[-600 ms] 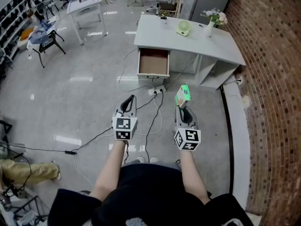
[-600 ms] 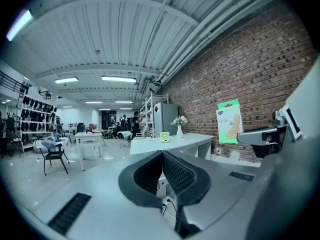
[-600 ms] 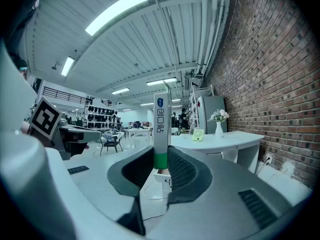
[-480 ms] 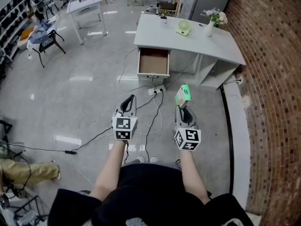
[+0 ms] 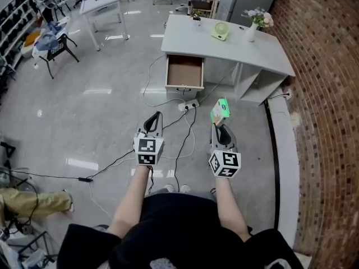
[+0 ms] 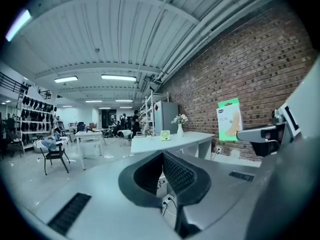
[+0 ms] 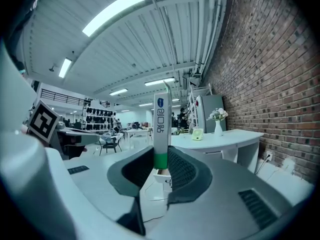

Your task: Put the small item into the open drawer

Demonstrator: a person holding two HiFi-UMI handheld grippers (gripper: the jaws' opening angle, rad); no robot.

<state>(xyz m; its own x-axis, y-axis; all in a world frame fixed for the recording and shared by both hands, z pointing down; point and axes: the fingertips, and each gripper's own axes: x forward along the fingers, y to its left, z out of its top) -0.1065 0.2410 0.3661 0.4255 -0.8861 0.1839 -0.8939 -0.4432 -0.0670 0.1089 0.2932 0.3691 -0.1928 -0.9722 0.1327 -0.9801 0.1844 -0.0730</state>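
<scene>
Your drawer point(image 5: 184, 72) stands pulled out at the left end of the desk point(image 5: 230, 49), and all you see inside it is a plain brown bottom. On the desktop, toward its right end, a white vase point(image 5: 250, 33) holds pale pink flowers point(image 5: 258, 17), with a small round green gadget point(image 5: 220, 31) just beside it. The pack point(image 5: 220, 110) is not in the drawer. Your right gripper point(image 5: 218, 125) has it pinched by its lower end, out over the floor, well short of the desk and off to the drawer's right. It is a thin, flat card. Seen from the left gripper view, the pack point(image 6: 229, 120) has a green top and a pale face with a tan shape printed on it. Edge-on in the right gripper view, the pack point(image 7: 161, 129) is a narrow white strip that stands upright, with a blue mark near the top and a green band low down, where the right gripper point(image 7: 160, 160) presses on it from both sides. Your left gripper point(image 5: 155, 117) has its pads pressed together on nothing, as the left gripper view shows point(image 6: 163, 156), and it sits level with the right one. A power strip point(image 5: 188, 105) with cables lies on the floor between you and the drawer.
</scene>
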